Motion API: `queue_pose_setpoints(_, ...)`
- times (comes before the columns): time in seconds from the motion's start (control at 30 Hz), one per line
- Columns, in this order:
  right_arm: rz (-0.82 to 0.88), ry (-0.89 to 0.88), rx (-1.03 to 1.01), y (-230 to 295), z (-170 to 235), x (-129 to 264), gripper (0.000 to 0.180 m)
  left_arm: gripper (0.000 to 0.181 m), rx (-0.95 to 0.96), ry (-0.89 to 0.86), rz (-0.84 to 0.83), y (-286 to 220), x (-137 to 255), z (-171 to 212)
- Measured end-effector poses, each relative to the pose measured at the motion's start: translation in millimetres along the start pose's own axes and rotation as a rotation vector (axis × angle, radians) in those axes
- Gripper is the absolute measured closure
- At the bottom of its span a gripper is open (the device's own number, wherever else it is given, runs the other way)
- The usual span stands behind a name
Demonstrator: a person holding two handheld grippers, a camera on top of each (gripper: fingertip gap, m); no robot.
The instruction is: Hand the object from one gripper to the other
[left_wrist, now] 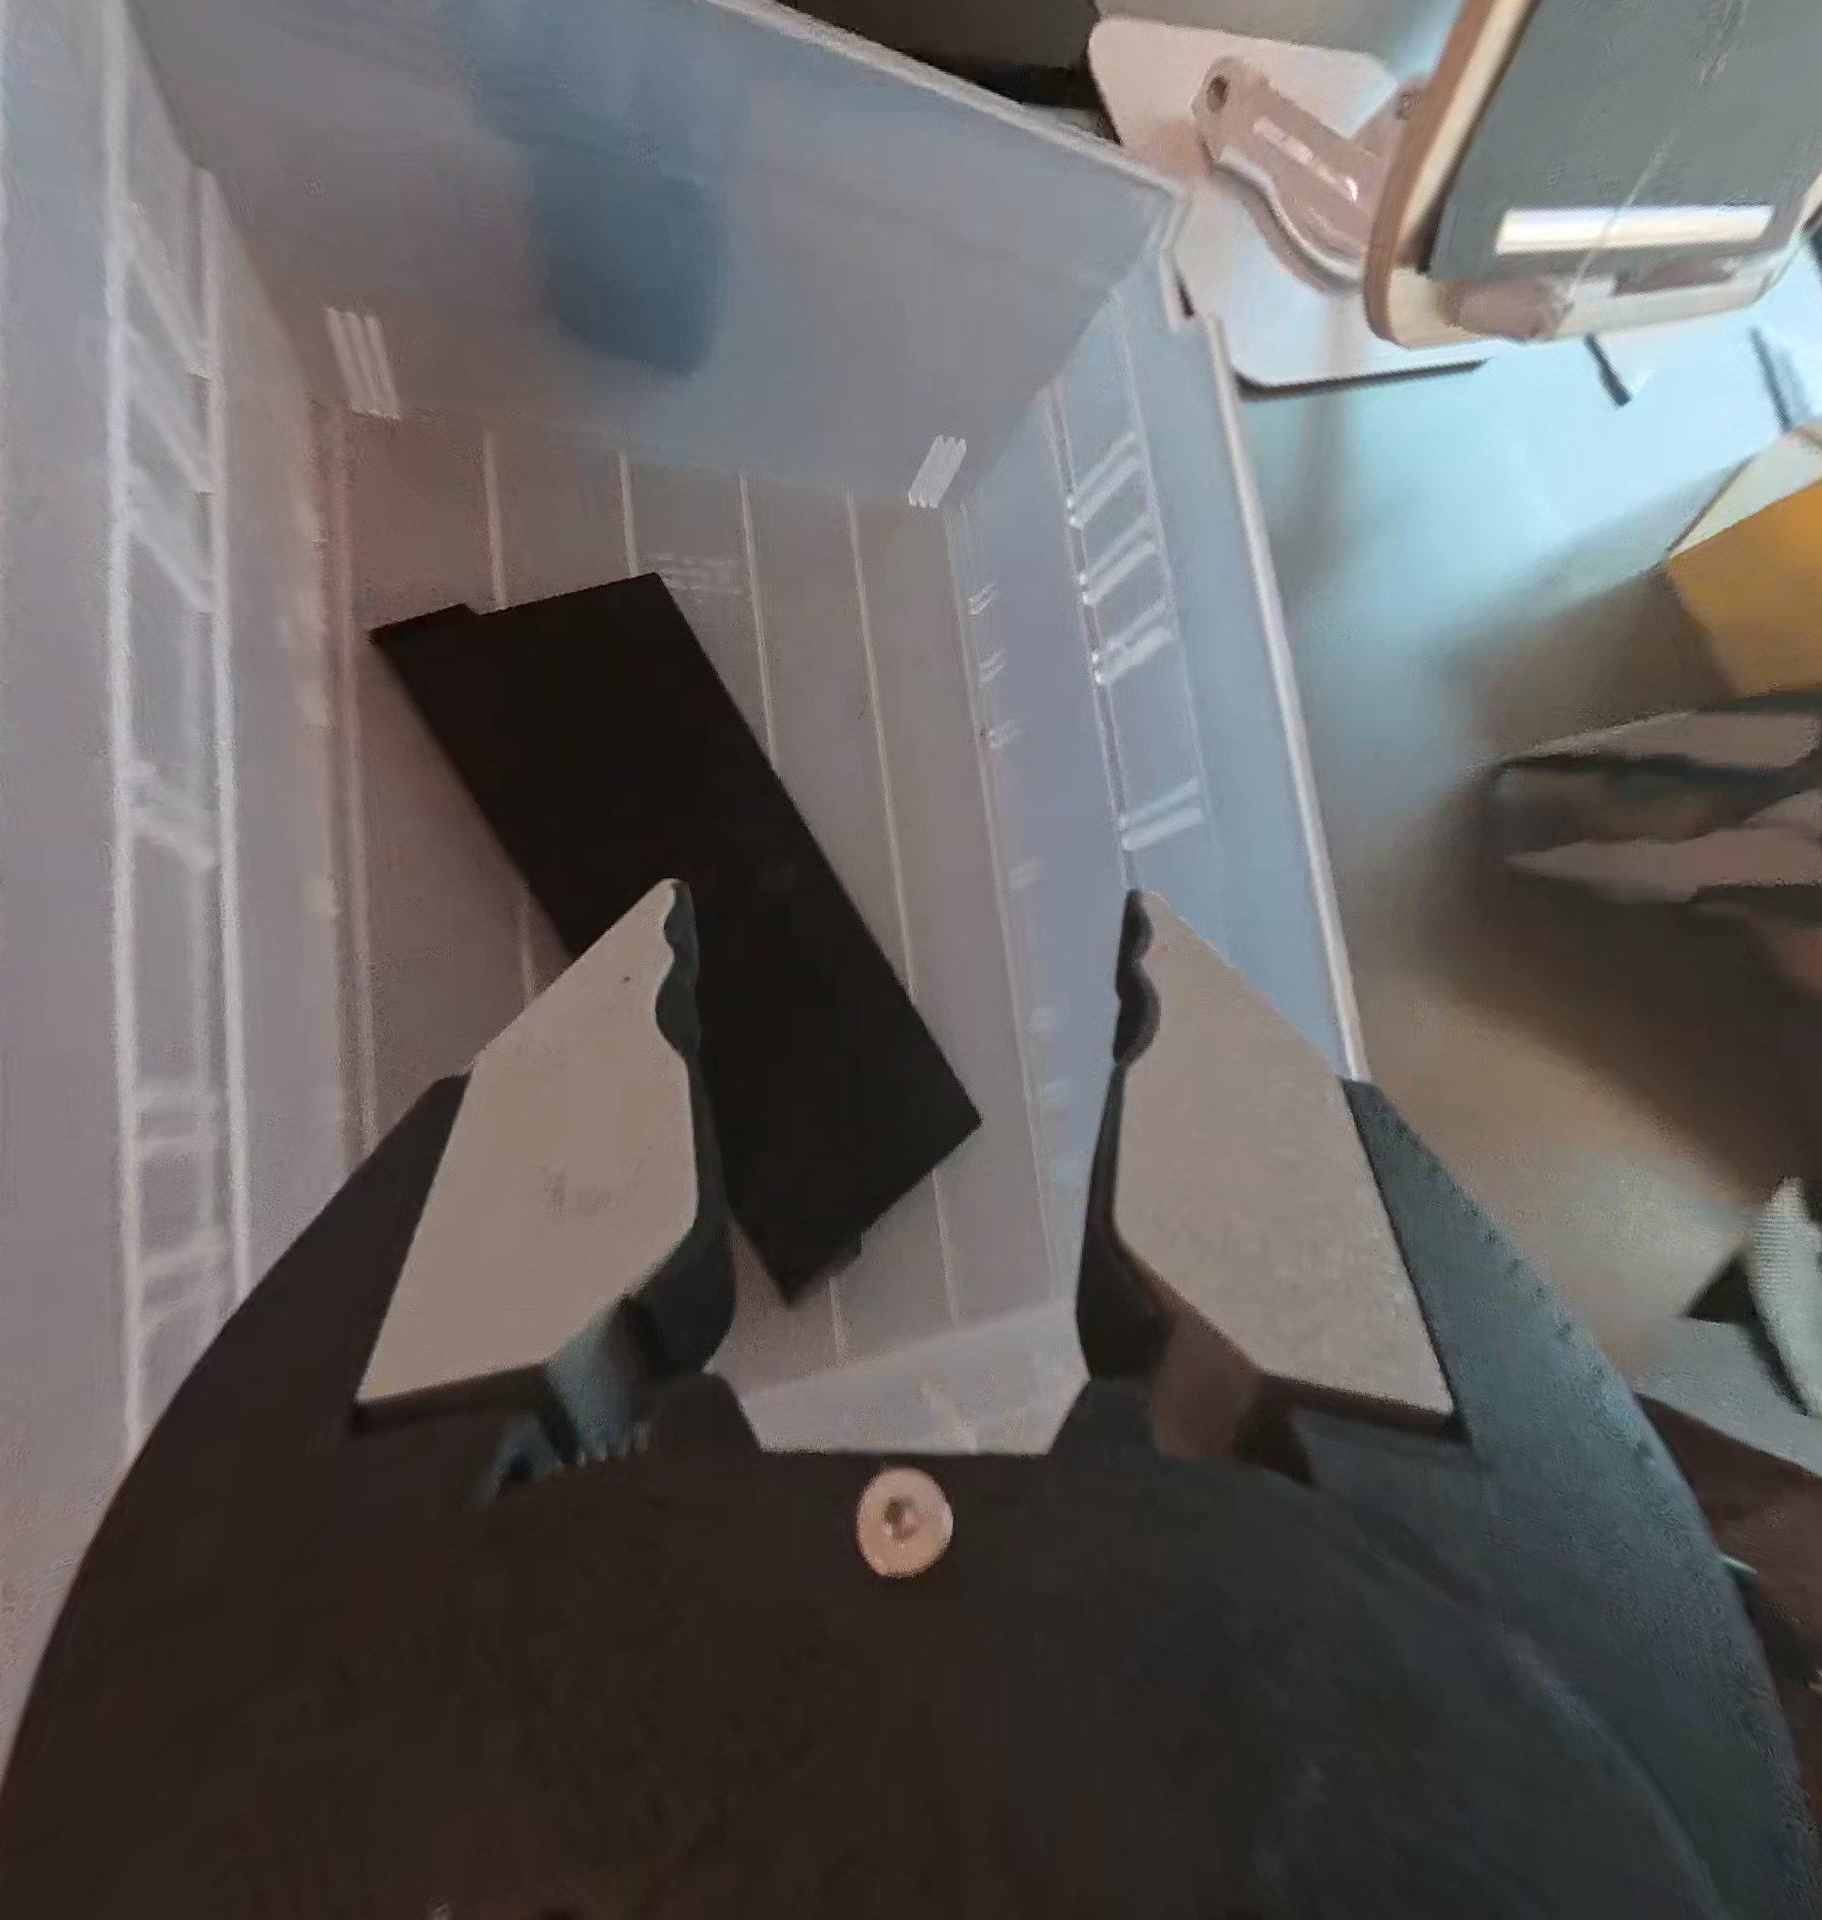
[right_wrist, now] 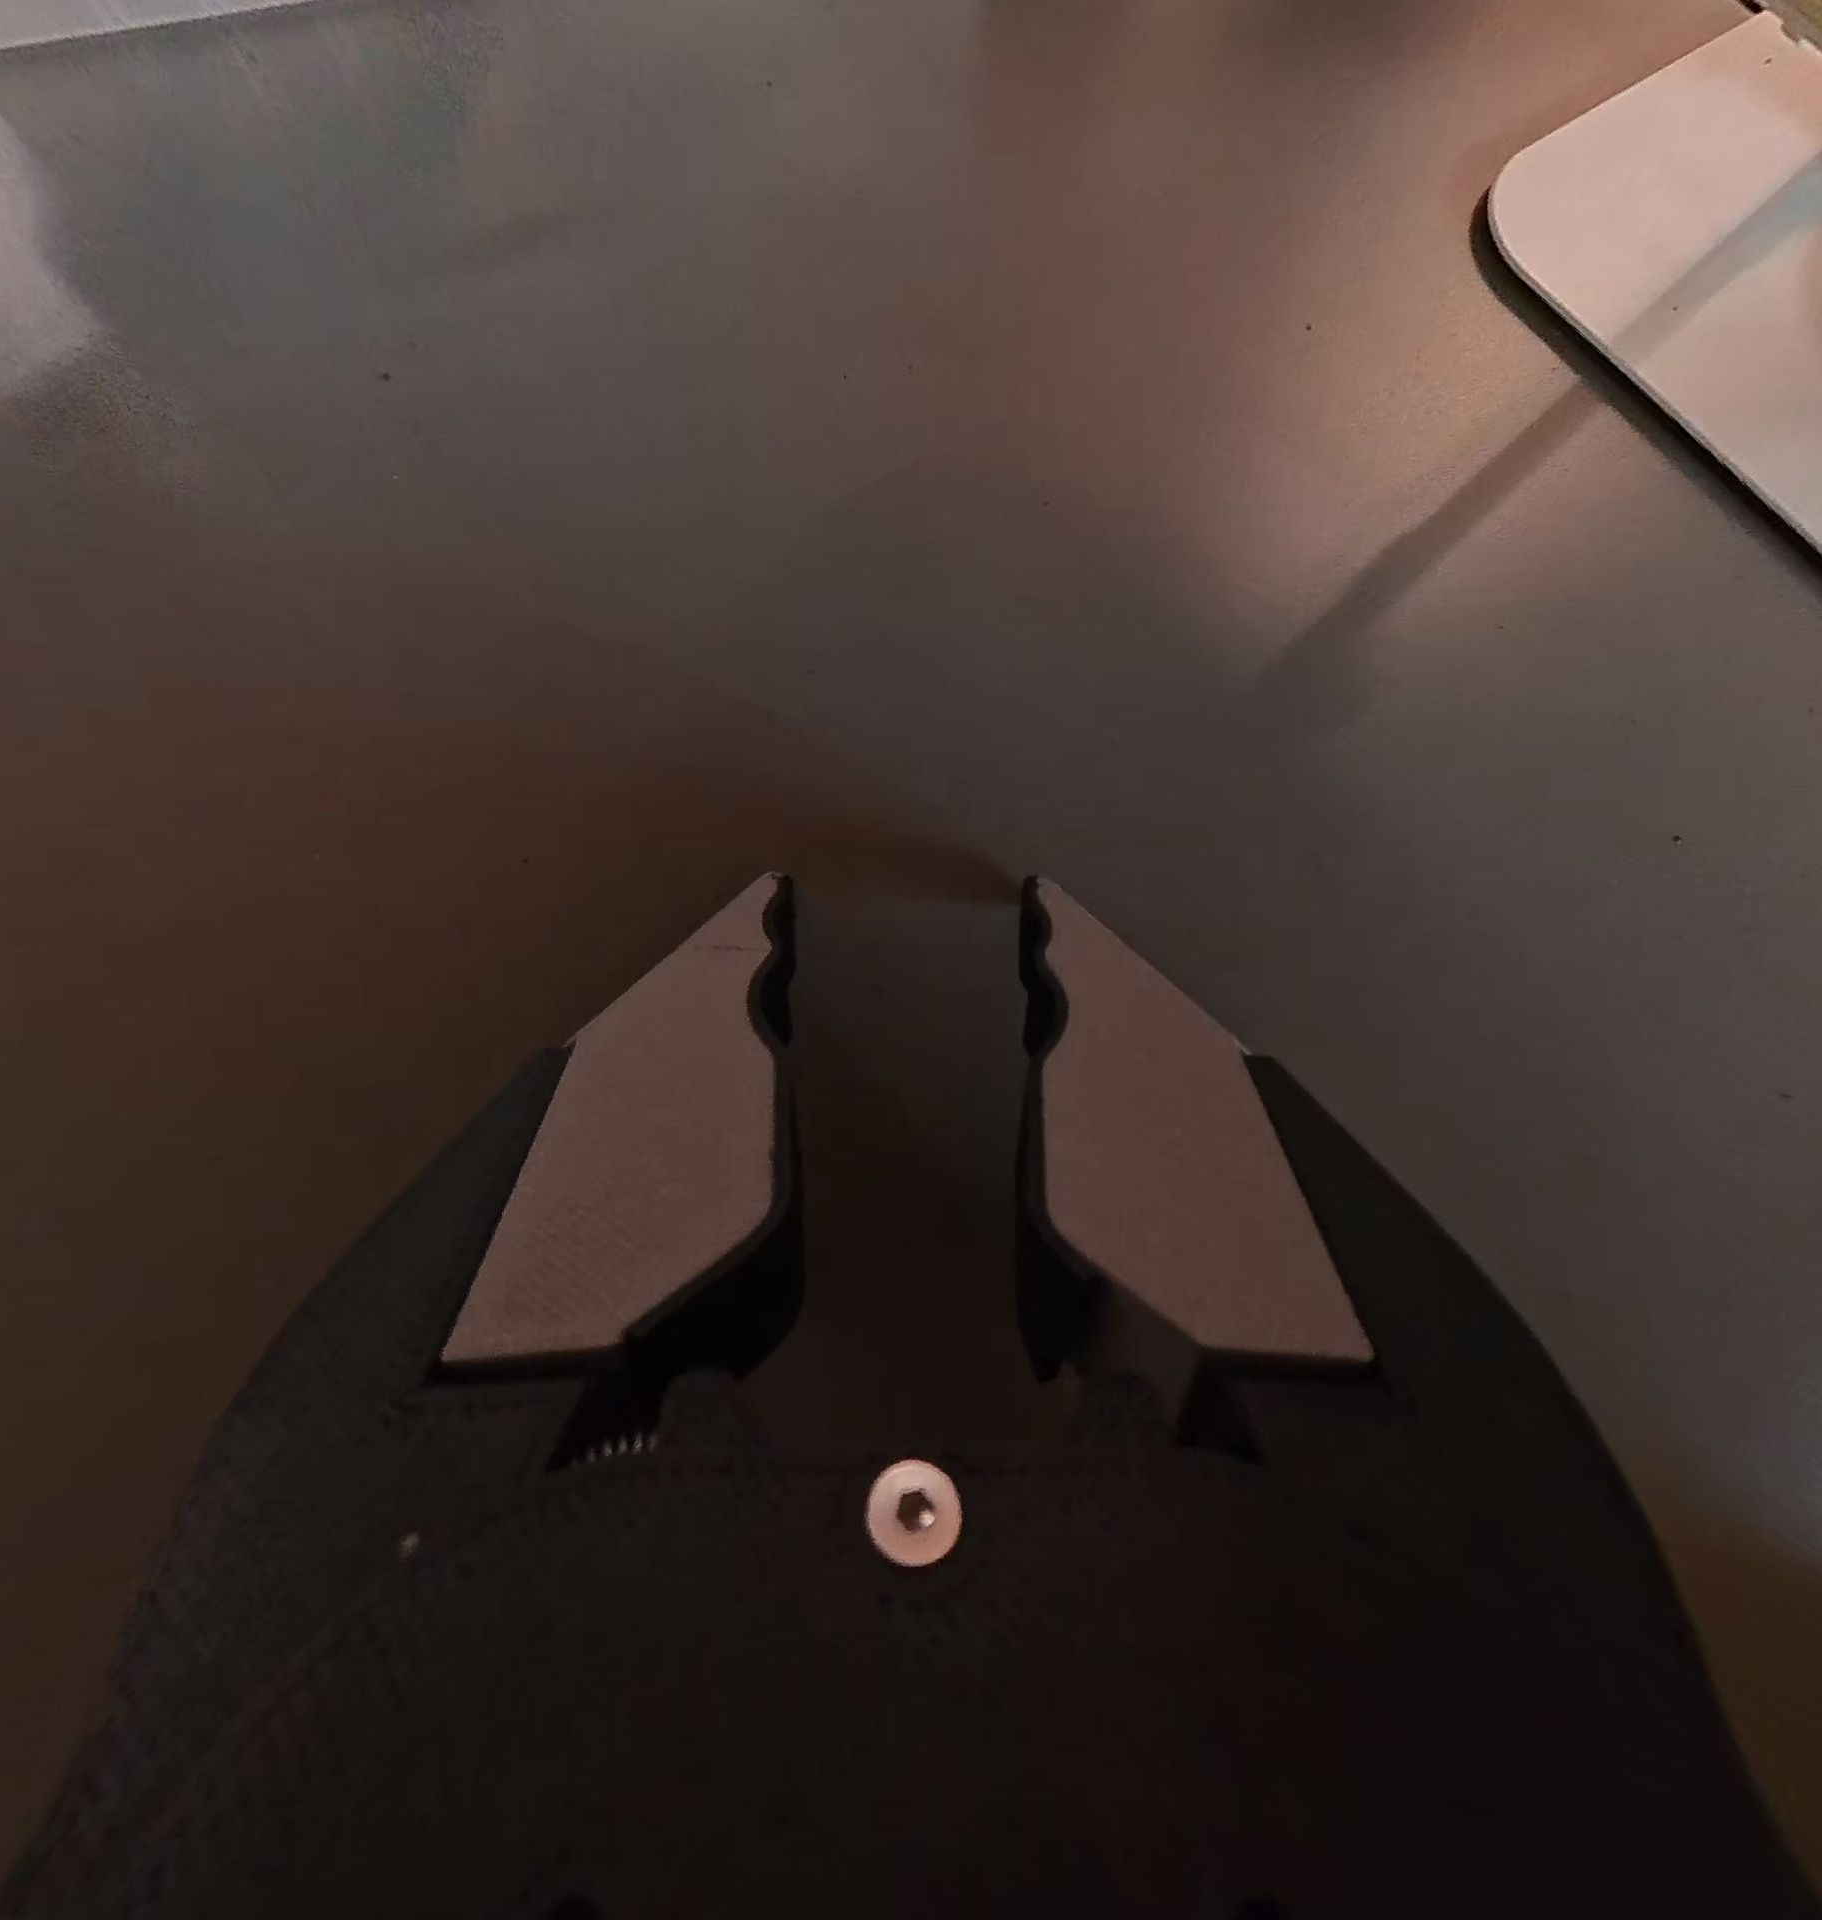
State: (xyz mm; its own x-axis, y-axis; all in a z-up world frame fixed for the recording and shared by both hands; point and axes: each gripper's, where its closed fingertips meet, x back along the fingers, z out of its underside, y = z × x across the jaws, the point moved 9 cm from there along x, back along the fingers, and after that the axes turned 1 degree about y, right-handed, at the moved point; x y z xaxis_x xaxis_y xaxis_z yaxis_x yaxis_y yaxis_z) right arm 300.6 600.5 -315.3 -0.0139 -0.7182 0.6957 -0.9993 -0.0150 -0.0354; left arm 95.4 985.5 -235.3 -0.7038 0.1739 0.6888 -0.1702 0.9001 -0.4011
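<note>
The left claw (left_wrist: 907, 914) hangs apart over the black slab (left_wrist: 668, 914) in the clear bin (left_wrist: 1177, 644), pickup pending; the right claw (right_wrist: 907, 894) waits apart above the worktop (right_wrist: 886, 468).

We take this for office or lab desk space. We see dark matte counter (right_wrist: 886, 468), flat pale monitor-stand base (right_wrist: 1696, 343) with metal hinge arm (left_wrist: 1271, 156), translucent plastic storage bin (left_wrist: 1177, 644), yellow box (left_wrist: 1780, 592) at edge. We find nothing domestic.
</note>
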Motion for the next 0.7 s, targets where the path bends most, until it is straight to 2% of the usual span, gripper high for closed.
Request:
queue_pose_setpoints(0.03,0.000,0.000,0.004,1,0,0,0.140,0.101,0.034,0.029,0.019,7,-11,-7)
queue_pose_setpoints(0.2,-0.017,-0.003,0.037,8,-2,-1,0.142,0.098,0.082,0.127,-0.124,49,-56,-27)
queue_pose_setpoints(0.27,-0.029,-0.002,0.045,11,-2,-2,0.142,0.082,0.113,0.176,-0.206,59,-69,-31)
queue_pose_setpoints(0.3,-0.032,-0.002,0.049,12,-3,-2,0.142,0.093,0.117,0.169,-0.253,61,-72,-36)
queue_pose_setpoints(0.4,-0.031,-0.002,0.057,13,-3,-2,0.142,0.091,0.129,0.210,-0.312,62,-80,-44)
queue_pose_setpoints(0.5,-0.041,-0.002,0.064,15,-3,-2,0.142,0.076,0.105,0.255,-0.324,57,-86,-47)
queue_pose_setpoints(0.6,-0.049,-0.002,0.077,18,-3,-2,0.142,0.068,0.006,0.337,-0.457,52,-95,-40)
queue_pose_setpoints(0.7,-0.052,-0.002,0.096,22,-4,-2,0.142,0.052,-0.020,0.362,-0.468,42,-101,-34)
